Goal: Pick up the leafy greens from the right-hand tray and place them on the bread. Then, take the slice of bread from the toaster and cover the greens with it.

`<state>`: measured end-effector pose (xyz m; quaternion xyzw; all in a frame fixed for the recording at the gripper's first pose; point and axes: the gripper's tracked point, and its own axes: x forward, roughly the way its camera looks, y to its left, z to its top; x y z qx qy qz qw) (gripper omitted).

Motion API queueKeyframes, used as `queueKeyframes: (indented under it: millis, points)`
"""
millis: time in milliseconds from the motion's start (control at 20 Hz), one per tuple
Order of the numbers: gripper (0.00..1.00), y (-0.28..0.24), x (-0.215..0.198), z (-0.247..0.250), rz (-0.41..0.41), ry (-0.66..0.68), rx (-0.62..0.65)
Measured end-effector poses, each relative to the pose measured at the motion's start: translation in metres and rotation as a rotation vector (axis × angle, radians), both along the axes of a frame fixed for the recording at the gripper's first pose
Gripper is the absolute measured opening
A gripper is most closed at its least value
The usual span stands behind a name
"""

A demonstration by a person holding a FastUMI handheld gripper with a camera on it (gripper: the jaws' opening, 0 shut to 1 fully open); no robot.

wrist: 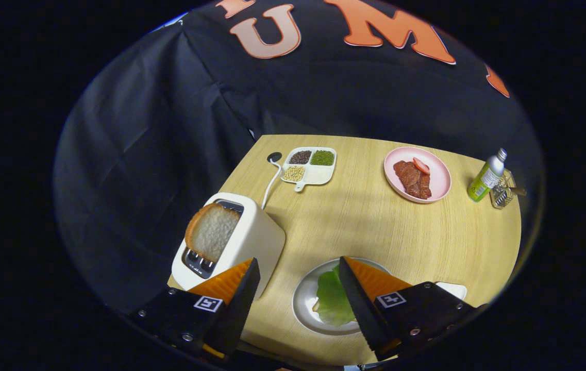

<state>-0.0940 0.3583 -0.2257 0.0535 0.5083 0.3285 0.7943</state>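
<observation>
Green leafy greens lie on a grey plate at the near edge of the wooden table, partly hidden behind the right finger; the bread beneath them is barely visible. Gripper fingers are spread wide and grasp nothing. A white tray is mostly cut off behind the right finger. Left of the plate, a white toaster holds an upright bread slice. At the far side stand a divided dish, a pink plate of meat, and a bottle. Black cloth walls surround the table.
</observation>
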Motion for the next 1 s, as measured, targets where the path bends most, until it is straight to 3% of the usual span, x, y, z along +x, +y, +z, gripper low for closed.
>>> queueKeyframes:
  millis: [350, 600, 1000]
  points:
    - [0.93, 0.08, -0.012, 0.039, 0.098, 0.034, -0.003]
    - [0.93, 0.122, -0.014, 0.039, 0.122, 0.066, -0.069]
    - [0.76, 0.137, -0.015, -0.005, 0.081, 0.173, -0.247]
